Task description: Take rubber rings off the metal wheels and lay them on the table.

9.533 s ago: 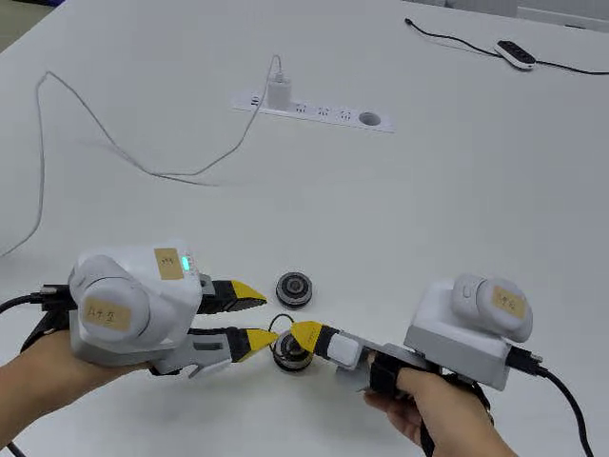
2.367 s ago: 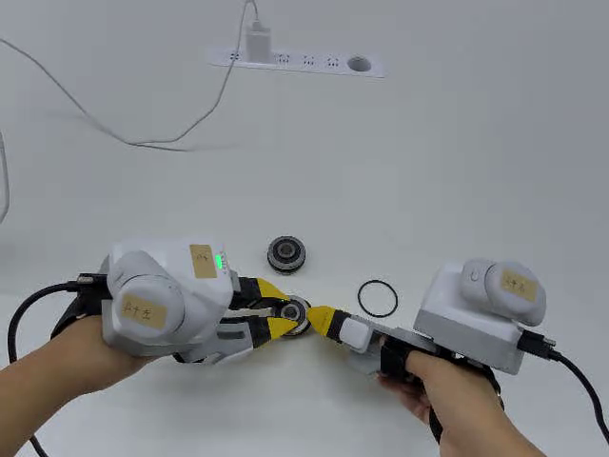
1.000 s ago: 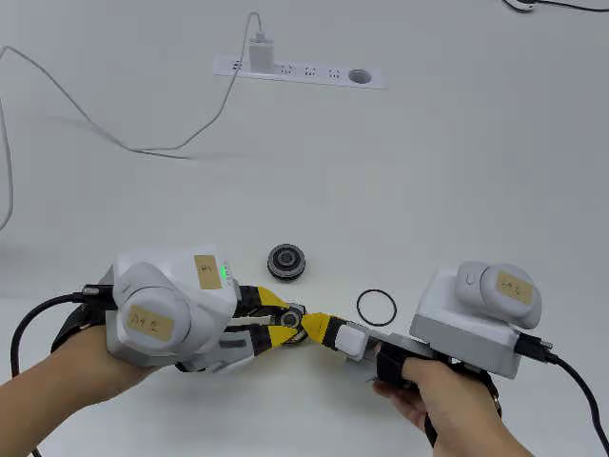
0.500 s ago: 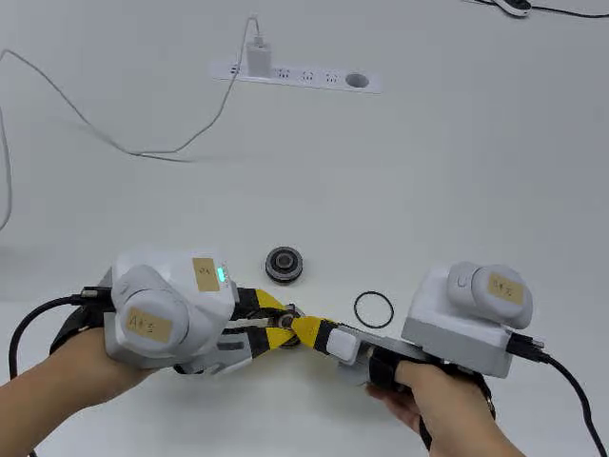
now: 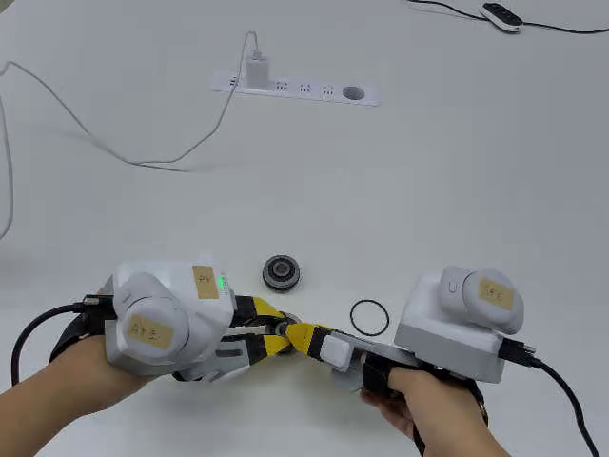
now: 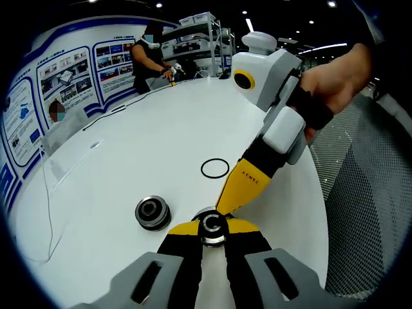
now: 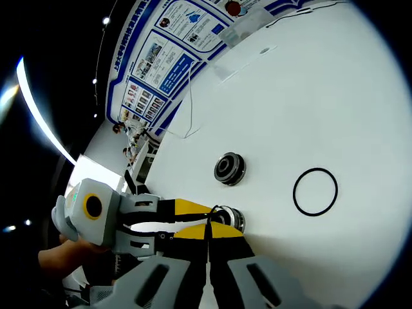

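Observation:
My left gripper (image 5: 273, 335) is shut on a small metal wheel (image 6: 212, 227), held just above the white table (image 5: 428, 190). My right gripper (image 7: 207, 225) comes in from the right with its jaws shut. Its yellow tips (image 6: 239, 188) press on that wheel's rim (image 7: 230, 219), where a thin black rubber ring (image 7: 216, 208) lifts off the edge. A second metal wheel (image 5: 282, 271) lies flat on the table just beyond the grippers. One loose rubber ring (image 5: 369, 317) lies flat to the right of the held wheel.
A white power strip (image 5: 295, 87) with a plugged-in charger and a trailing cable (image 5: 114, 143) lies across the far part of the table. A dark remote (image 5: 501, 16) sits at the far right. A person stands beyond the table's far end (image 6: 149, 55).
Since 9.5 s ago a rubber ring has come off and now lies on the table, and the left gripper has shut on the wheel. Over the last second both grippers stay together at the wheel.

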Motion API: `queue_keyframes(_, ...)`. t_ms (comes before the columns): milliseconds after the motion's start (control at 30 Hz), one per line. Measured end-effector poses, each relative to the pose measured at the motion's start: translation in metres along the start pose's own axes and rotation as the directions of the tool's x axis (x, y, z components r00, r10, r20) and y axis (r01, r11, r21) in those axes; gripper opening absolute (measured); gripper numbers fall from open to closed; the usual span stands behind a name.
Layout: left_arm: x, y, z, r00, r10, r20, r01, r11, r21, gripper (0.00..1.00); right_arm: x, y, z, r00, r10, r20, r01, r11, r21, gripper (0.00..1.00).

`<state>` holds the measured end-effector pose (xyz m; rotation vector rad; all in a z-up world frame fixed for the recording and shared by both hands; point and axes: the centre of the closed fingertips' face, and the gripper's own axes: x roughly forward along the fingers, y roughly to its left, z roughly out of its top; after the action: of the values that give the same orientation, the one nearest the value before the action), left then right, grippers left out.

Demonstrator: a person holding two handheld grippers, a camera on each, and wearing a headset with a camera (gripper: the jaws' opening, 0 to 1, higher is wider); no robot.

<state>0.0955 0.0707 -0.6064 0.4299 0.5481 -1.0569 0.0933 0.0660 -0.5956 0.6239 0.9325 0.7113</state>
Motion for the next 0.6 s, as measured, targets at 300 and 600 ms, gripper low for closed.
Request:
queue_keyframes(300,0.000,0.000,0.000,1.0000,-0.002,0.007,0.002,1.000,-0.002,0.13,-0.001,-0.009,0.001,0.9989,-0.045,0.009,0.045,0.999,0.006,0.01)
queue_keyframes(600,0.001,0.001,0.001,0.9999,-0.014,-0.003,0.014,1.000,-0.011,0.13,-0.001,-0.011,0.003,0.9985,-0.054,0.012,0.054,0.998,0.015,0.01)
